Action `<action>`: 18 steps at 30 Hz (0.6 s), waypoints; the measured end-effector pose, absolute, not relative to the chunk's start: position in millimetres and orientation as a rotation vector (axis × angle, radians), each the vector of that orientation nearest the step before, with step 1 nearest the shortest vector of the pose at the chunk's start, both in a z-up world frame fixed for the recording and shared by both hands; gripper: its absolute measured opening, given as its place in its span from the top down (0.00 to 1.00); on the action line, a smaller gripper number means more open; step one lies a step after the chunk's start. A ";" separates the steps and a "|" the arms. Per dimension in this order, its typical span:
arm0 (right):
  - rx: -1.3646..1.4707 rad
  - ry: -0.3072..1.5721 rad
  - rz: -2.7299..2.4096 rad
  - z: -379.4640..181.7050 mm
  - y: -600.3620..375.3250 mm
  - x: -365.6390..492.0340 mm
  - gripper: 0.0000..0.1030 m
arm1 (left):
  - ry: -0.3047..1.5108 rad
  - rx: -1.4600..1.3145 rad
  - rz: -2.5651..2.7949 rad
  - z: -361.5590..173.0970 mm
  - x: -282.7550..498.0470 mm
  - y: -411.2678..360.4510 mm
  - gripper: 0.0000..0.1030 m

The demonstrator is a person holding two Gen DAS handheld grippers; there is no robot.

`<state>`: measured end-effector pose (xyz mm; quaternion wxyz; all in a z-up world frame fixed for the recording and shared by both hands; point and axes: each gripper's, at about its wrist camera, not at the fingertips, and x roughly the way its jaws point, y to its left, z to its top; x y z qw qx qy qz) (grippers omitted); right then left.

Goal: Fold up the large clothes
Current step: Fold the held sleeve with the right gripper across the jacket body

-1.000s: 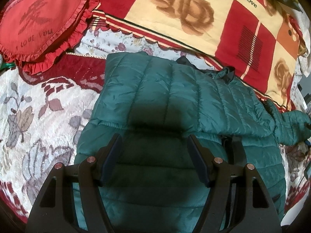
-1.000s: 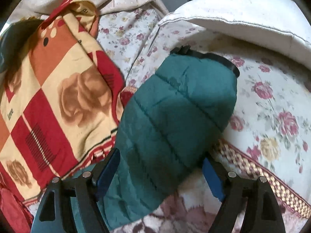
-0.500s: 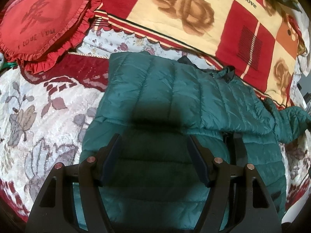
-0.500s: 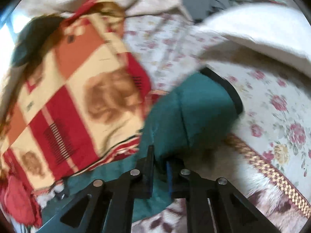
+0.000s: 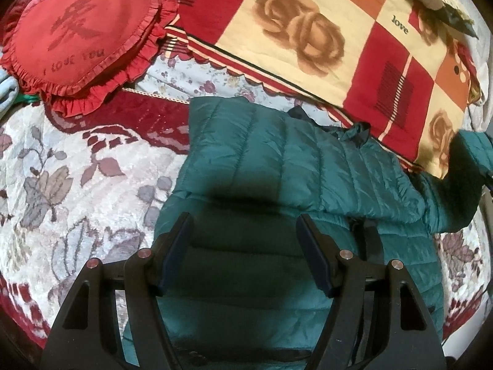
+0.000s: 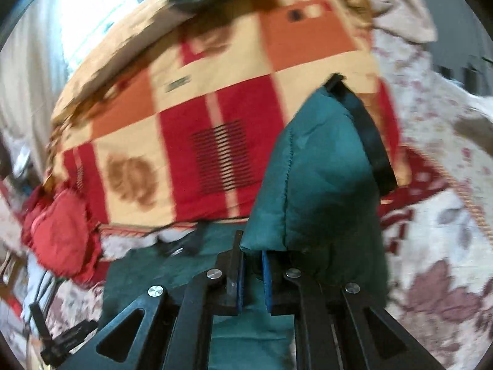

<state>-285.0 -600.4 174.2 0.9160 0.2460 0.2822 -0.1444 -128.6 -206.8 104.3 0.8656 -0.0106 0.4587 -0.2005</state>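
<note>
Now the right gripper [image 6: 252, 273] has its fingers pinched tight on the green puffy jacket's sleeve [image 6: 311, 185]. A second ago those fingers were spread wide with the sleeve lying flat between them; they snapped shut early in that second. The sleeve is lifted and stands up in the middle right of the right wrist view, its black cuff [image 6: 363, 129] pointing to the top, where before it lay on the flowery bed cover [image 6: 437, 246]. The left gripper [image 5: 245, 251] has its fingers spread apart, same as before, hovering over the lower part of the green jacket [image 5: 277, 160] and holding nothing. The jacket lies on the bed in the middle and bottom of the left wrist view, one sleeve already folded across its body. In that view the other sleeve's end has risen at the right edge. A red heart pillow [image 5: 80, 34] sits at the upper left, and a red and yellow rose blanket [image 5: 308, 30] fills the top, right behind the jacket's collar.
</note>
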 end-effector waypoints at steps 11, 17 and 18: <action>0.445 0.677 -0.125 155.5 -506.3 -214.6 0.91 | 0.965 -0.040 -0.414 102.3 -125.5 -195.9 0.33; 0.417 0.756 -0.060 129.7 -465.7 -192.7 0.91 | 0.971 -0.049 -0.416 99.1 -123.9 -194.1 0.33; 0.415 0.765 -0.052 126.2 -460.5 -190.1 0.91 | 0.974 -0.050 -0.416 98.3 -123.4 -193.8 0.33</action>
